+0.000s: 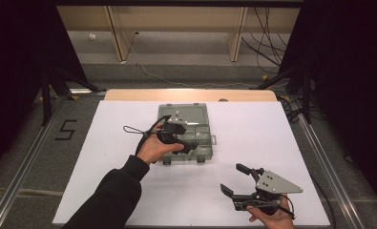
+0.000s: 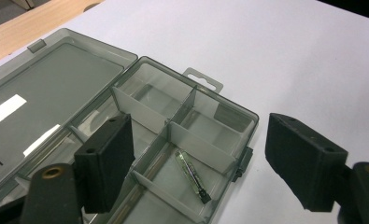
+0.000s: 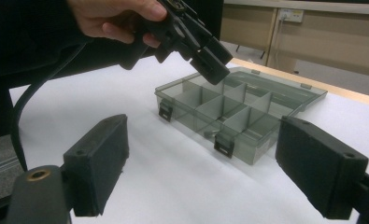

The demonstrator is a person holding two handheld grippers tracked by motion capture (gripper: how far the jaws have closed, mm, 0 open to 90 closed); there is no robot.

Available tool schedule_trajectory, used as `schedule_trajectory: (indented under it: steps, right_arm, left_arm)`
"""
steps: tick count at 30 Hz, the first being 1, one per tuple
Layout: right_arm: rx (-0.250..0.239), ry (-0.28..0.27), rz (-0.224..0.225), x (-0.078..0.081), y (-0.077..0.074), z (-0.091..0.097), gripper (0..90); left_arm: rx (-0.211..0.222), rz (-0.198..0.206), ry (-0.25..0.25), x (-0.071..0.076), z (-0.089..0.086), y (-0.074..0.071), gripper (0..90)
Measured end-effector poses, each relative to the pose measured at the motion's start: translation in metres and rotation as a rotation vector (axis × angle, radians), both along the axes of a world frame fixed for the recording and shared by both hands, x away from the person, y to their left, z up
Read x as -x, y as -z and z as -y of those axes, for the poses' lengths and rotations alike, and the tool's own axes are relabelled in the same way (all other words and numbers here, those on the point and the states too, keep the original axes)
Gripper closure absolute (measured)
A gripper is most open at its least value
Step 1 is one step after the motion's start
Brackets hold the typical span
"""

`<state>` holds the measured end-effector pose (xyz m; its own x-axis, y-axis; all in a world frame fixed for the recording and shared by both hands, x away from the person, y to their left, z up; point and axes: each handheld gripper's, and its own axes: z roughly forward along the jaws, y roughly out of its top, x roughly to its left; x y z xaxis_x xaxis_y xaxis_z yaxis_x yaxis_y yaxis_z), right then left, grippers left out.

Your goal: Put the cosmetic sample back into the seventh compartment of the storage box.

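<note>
The small thin part [image 2: 191,175] lies flat in a front pocket of the clear box [image 1: 203,110], which sits open on the white worktop [image 1: 119,138]. The left hand-held gripper [image 2: 198,161] hangs just above that pocket with its jaws wide apart and nothing in them; the right hand-held gripper [image 1: 239,179] waits well away from the box, also open and empty. A good move now, I think, is to lift the left one straight up so it does not bump the box walls.
</note>
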<state>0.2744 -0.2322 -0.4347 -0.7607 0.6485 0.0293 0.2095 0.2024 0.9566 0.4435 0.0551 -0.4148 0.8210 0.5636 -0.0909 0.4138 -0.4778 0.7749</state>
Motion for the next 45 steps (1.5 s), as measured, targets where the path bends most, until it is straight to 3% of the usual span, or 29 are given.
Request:
schedule_trajectory:
  steps: [2,3,6,8,11,13,18,22,23,33,34,37,45]
  right_arm:
    - [0.0,0.0,0.03,-0.002,0.0,0.001,18.5]
    - [-0.017,0.003,0.032,-0.001,0.001,-0.001,18.5]
    - [0.001,0.0,0.033,-0.002,0.0,0.0,18.5]
    - [-0.001,0.0,0.0,0.0,0.0,0.0,18.4]
    - [0.0,0.001,-0.001,0.0,0.0,0.0,18.5]
    - [-0.006,0.002,0.029,-0.001,0.0,0.0,18.5]
    - [-0.014,0.01,0.042,-0.001,0.0,-0.001,18.5]
    - [-0.017,0.0,0.043,-0.002,0.0,-0.001,18.5]
    - [-0.017,-0.004,0.011,0.0,0.0,-0.001,18.5]
    - [-0.023,-0.006,0.013,0.0,0.0,-0.001,18.5]
    - [-0.018,-0.004,0.046,-0.002,0.0,-0.001,18.5]
    - [-0.022,-0.006,0.012,0.0,0.0,-0.001,18.5]
    - [-0.025,0.0,0.023,0.0,0.0,-0.002,18.5]
  left_arm:
    - [0.017,0.006,0.0,0.002,-0.002,0.001,23.3]
    - [0.037,0.01,-0.006,0.004,-0.002,0.002,23.2]
    - [0.044,0.026,-0.004,0.008,-0.005,0.003,22.2]
    - [0.05,0.03,-0.002,0.01,-0.008,0.004,21.9]
    - [0.069,0.045,-0.008,0.014,-0.01,0.006,21.9]
    - [0.079,0.05,-0.01,0.015,-0.012,0.006,21.9]
    - [0.104,0.054,0.003,0.02,-0.015,0.006,21.7]
    - [0.132,0.061,0.001,0.026,-0.016,0.007,20.5]
    - [0.135,0.062,0.01,0.027,-0.017,0.007,20.5]
    - [0.183,0.1,0.012,0.048,-0.032,0.009,20.2]
    - [0.186,0.106,0.015,0.05,-0.034,0.009,20.2]
    - [0.2,0.117,0.022,0.057,-0.038,0.01,19.9]
    - [0.243,0.155,0.024,0.071,-0.052,0.013,19.6]
